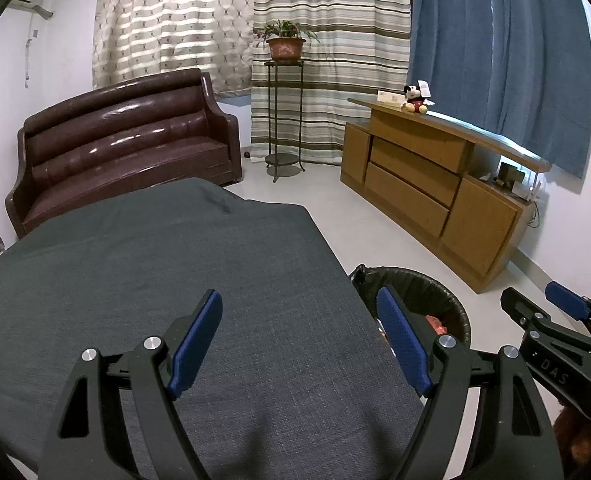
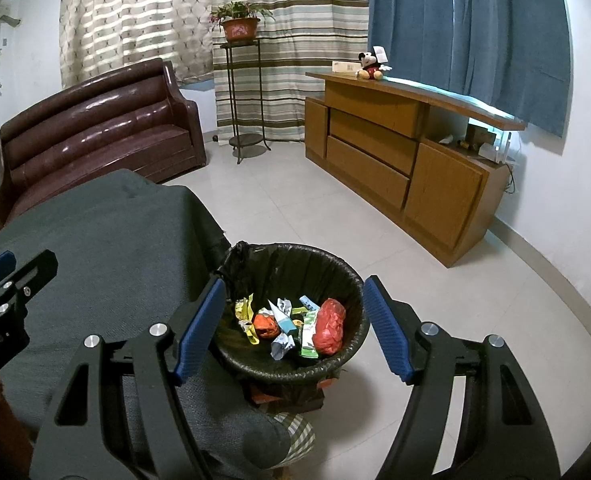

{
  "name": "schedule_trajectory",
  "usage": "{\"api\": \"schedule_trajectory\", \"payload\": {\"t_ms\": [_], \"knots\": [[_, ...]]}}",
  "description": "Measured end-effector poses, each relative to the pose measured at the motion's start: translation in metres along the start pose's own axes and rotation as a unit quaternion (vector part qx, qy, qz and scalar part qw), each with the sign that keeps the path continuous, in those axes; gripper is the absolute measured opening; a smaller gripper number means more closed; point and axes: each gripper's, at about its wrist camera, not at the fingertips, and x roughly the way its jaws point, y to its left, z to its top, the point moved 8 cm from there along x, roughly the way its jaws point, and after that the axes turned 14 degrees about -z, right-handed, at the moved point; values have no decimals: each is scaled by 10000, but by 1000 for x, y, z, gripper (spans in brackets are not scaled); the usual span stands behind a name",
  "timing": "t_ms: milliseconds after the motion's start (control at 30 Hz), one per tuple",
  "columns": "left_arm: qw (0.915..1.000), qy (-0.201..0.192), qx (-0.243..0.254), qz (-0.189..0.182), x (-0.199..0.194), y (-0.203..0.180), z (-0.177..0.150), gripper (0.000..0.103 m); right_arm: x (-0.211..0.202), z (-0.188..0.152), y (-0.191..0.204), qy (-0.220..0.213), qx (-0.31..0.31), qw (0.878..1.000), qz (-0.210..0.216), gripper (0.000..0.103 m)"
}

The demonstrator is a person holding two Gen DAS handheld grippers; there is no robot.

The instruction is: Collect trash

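Observation:
A black-lined trash bin [image 2: 335, 272] stands on the floor beside the grey-clothed table [image 2: 107, 232]. It holds several wrappers, among them a red crumpled bag [image 2: 329, 326], an orange wrapper [image 2: 266, 325] and a yellow one [image 2: 244, 310]. My right gripper [image 2: 291, 328] is open and empty, just above the bin's near rim. My left gripper [image 1: 299, 340] is open and empty over the table's grey cloth [image 1: 155, 272], near its right edge. The bin [image 1: 435, 292] shows partly behind the left gripper's right finger. The right gripper [image 1: 535, 308] shows at the right edge of the left wrist view.
A brown leather sofa [image 2: 95, 128] stands behind the table. A plant stand [image 2: 243, 92] with a potted plant is by the striped curtain. A wooden cabinet [image 2: 395, 152] with a Mickey Mouse toy [image 2: 369, 66] lines the right wall. Tiled floor [image 2: 303, 208] surrounds the bin.

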Motion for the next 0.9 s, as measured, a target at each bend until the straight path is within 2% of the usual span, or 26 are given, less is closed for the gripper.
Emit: {"api": "schedule_trajectory", "payload": {"t_ms": [900], "knots": [[10000, 14, -10, -6, 1, -2, 1, 77, -3, 0, 1, 5, -6, 10000, -3, 70]]}}
